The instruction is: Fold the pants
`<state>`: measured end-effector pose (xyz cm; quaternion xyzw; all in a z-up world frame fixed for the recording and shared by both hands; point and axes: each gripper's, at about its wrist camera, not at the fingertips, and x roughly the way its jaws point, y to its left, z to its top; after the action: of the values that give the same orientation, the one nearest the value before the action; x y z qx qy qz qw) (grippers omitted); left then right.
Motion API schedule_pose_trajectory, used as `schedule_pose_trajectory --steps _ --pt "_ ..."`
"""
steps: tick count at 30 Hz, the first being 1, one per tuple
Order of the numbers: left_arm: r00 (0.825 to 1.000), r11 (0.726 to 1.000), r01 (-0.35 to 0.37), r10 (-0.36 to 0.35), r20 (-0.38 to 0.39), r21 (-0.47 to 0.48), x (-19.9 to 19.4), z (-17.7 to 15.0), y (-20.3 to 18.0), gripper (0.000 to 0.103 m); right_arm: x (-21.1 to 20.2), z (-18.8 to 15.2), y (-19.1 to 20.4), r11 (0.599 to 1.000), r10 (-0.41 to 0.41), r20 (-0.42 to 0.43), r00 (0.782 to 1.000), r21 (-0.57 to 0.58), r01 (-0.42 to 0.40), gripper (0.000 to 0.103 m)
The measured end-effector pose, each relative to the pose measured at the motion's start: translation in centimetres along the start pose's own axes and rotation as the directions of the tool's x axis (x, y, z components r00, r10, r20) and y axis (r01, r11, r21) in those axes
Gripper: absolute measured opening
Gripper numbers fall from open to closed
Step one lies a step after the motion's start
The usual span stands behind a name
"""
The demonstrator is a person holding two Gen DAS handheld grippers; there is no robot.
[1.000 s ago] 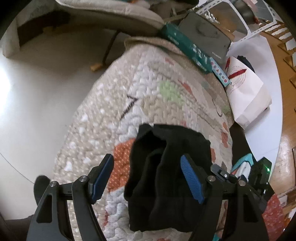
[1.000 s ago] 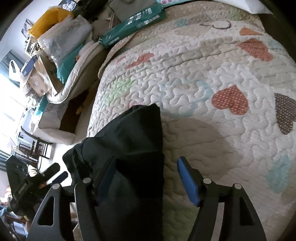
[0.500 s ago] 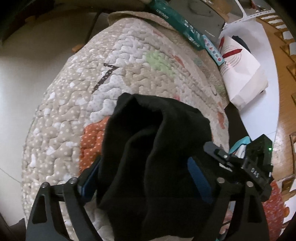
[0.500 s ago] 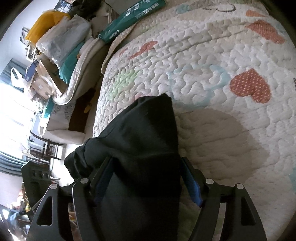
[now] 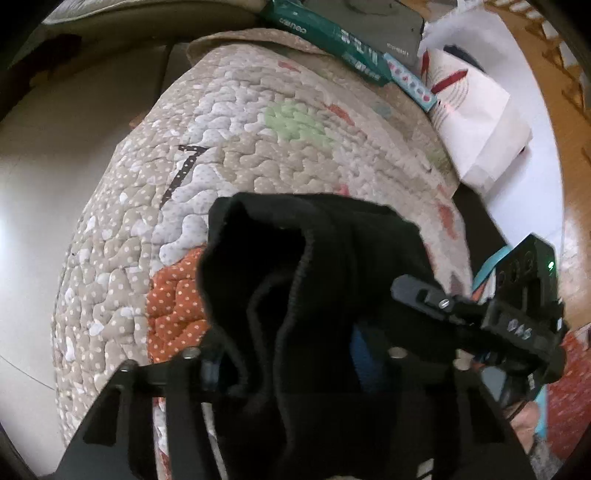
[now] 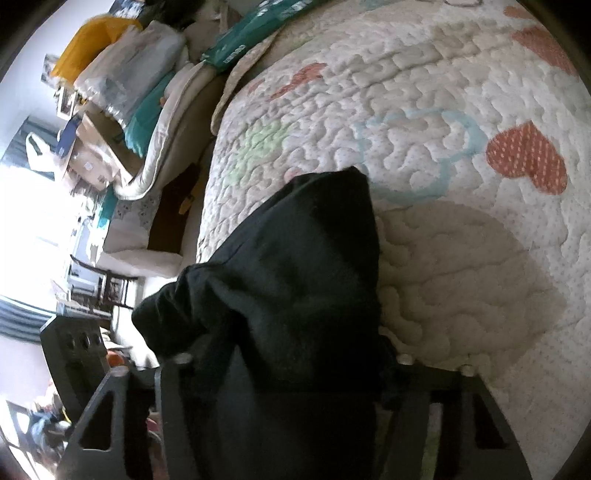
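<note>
On a quilted bedspread (image 5: 258, 155) patterned with hearts, black pants (image 5: 314, 280) lie bunched near the edge closest to both cameras.

Left gripper (image 5: 284, 365): jaws closing, a thick fold of the pants between them. Fabric fills the gap and hides most of both pads; a sliver of the blue pad shows at right. Ribbed hem or waistband edge runs down the middle of the bundle. The cloth looks squeezed between the fingers.

Right gripper (image 6: 284, 365): jaws also closing, the pants (image 6: 295, 266) packed between them and covering the pads completely. Cloth rises in a peak ahead of the fingers, casting a shadow on the bedspread (image 6: 424, 92) to the right.

Beyond the bed's far end: a green package (image 5: 332, 33), a white paper bag (image 5: 476, 107), a heap of bedding (image 6: 147, 92).
</note>
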<state>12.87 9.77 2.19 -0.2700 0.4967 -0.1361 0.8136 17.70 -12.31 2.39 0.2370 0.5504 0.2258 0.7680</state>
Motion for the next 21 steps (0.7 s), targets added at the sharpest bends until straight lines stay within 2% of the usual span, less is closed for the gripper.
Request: schedule_pose_trajectory --steps 3,6,13,21 --pt "0.999 0.999 0.041 -0.041 0.009 -0.029 -0.8 0.0 0.0 0.039 -0.8 0.1 1.1 1.0 0.005 0.004 1.0 -0.018 -0.005 0.04" --pt "0.999 0.999 0.045 -0.045 0.016 -0.022 -1.2 -0.2 -0.4 0.037 -1.6 0.2 2.2 0.998 0.0 0.011 1.0 -0.055 0.001 0.032" --pt "0.996 0.995 0.085 -0.083 0.039 -0.055 -2.4 1.0 -0.6 0.036 -3.9 1.2 5.7 0.988 -0.01 0.07 0.997 -0.153 0.02 0.03" --pt "0.992 0.997 0.077 -0.077 0.099 0.006 -3.4 6.7 -3.0 0.036 -5.9 4.8 7.2 0.988 0.018 0.164 0.986 -0.153 0.008 0.03"
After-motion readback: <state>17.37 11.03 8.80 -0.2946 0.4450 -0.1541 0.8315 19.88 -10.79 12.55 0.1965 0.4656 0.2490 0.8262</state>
